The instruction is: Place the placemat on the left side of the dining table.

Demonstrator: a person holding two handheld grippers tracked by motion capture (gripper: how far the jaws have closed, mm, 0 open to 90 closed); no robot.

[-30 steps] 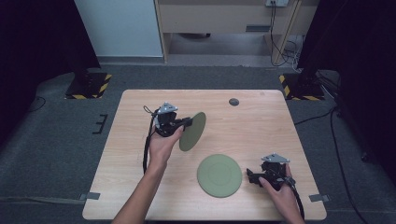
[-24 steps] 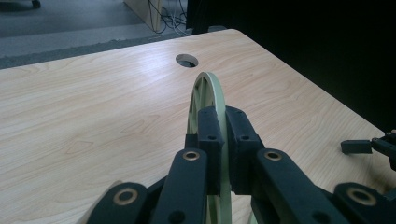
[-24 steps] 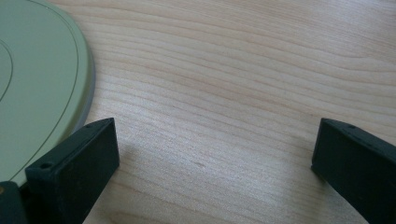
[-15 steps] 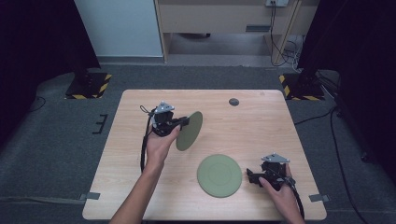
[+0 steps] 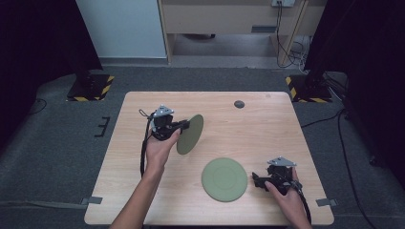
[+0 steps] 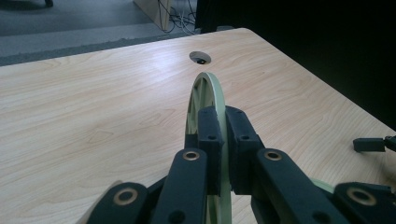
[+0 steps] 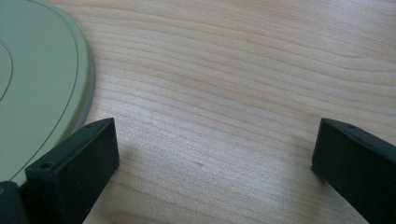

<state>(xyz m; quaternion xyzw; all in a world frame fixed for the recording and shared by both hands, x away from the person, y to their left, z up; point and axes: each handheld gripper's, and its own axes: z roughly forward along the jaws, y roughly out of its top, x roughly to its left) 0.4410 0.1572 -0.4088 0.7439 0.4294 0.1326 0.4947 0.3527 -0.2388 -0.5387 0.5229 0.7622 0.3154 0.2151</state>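
A green plate (image 5: 190,134) hangs in the air over the left middle of the table (image 5: 267,129), tipped up almost on edge, well apart from a second green plate (image 5: 224,179) that lies flat near the front edge. In the left gripper view the held plate (image 6: 205,100) stands edge-on between the jaws, its rim pinched by the two black pads (image 6: 211,140), with the underside ring facing left.

The step in hand looks like carrying: the plate is gripped and off the wood, and the likely aim is to bring it across and set it on or beside the flat one. That next move calls for turning the plate level before lowering it, and keeping the pinch firm, since only the rim is held and a tilted plate could slip or swing.

The left gripper (image 5: 184,125) is closed narrow on the plate's rim. The right gripper (image 5: 256,180) rests just beside the flat plate's right edge; its jaws stand wide apart and hold nothing, the left one close to the flat plate's rim (image 7: 86,79) over bare wood. A small dark hole (image 5: 239,104) sits near the table's far edge.
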